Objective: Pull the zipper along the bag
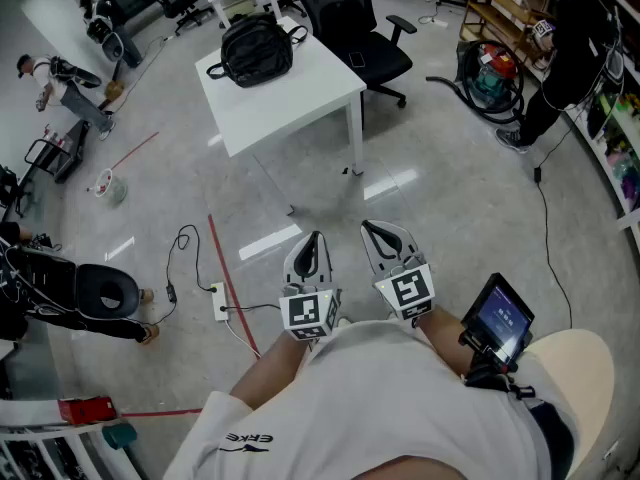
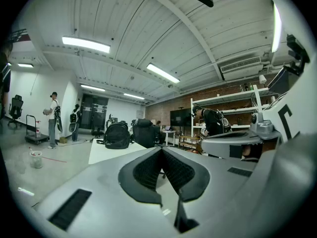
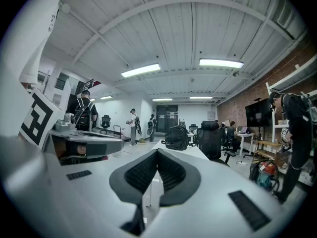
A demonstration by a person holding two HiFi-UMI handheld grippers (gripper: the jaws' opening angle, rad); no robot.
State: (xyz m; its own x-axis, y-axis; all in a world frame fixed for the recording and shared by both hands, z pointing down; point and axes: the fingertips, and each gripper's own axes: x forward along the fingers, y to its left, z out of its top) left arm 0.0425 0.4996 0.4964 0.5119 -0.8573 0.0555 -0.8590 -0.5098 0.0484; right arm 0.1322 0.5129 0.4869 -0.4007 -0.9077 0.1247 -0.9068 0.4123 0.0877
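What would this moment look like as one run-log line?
stage: not started | left gripper: shut, empty | right gripper: shut, empty | bag: on white table, far from both grippers

Left claw (image 1: 316,238), right claw (image 1: 373,228) closed

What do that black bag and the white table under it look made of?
The bag looks like black fabric, perhaps nylon: matte, soft and slumped, with floppy straps. The table looks like white laminate or painted board: a smooth, flat top with a faint sheen. The exact material cannot be told from here.
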